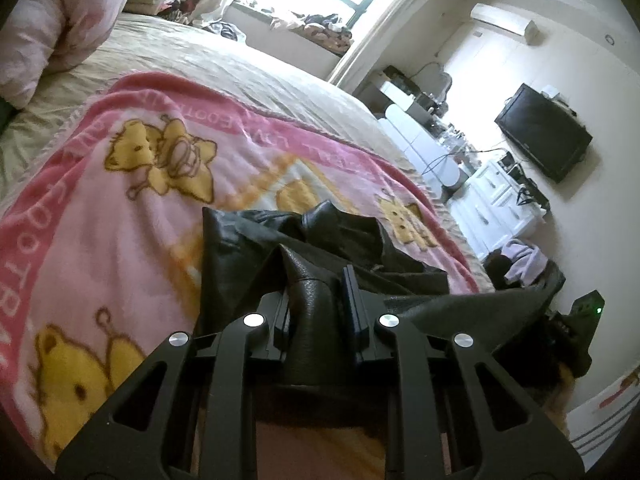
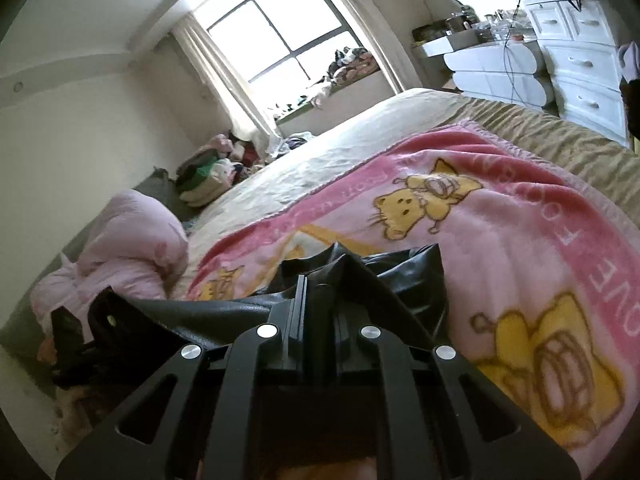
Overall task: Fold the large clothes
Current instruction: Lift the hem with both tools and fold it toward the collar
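The black leather-look garment lies crumpled on the pink bear-print blanket covering the bed, its bulk ahead of both sets of fingers and its held edge stretched between the 2 hands. The left gripper pinches a thick fold, jaws slightly apart around it. The right gripper is clamped fully on a thinner edge, neither hand nearer.

The garment is black with a grained, leather-like surface. The blanket under it is pink, with a darker pink border carrying pale letters, and yellow cartoon bears. The bed cover is beige. The quilt is pale pink. The drawers are white.
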A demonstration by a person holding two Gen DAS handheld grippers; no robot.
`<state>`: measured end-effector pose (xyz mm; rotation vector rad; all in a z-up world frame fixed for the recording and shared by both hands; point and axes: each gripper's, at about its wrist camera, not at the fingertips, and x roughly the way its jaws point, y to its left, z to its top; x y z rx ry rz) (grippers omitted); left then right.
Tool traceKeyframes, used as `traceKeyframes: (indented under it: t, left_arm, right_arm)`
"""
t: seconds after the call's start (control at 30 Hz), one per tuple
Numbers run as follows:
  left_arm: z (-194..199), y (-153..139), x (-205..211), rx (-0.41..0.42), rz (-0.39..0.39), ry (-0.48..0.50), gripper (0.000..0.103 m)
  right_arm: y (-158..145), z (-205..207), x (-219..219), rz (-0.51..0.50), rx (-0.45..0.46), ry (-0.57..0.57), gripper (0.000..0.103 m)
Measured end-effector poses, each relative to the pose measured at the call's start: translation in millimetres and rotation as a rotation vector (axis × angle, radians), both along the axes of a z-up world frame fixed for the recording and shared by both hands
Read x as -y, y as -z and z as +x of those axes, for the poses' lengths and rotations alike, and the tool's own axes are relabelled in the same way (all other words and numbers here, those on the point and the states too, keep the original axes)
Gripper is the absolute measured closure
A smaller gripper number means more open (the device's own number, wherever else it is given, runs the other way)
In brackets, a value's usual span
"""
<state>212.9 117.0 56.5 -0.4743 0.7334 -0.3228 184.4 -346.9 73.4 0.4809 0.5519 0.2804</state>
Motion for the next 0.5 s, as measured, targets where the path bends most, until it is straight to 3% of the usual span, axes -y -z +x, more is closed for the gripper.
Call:
traceKeyframes:
  t: [0.33, 0.5]
  left_arm:
    - [45, 25, 7, -0.047, 0.063, -0.024, 0.088]
    - [60, 40, 4, -0.074, 0.075, -0.050, 0.083]
  right_arm:
    - [33, 59, -12, -0.093, -0.065, 0.057, 0.094]
    - [51, 88, -7, -0.129, -0.122, 0.077, 0.093]
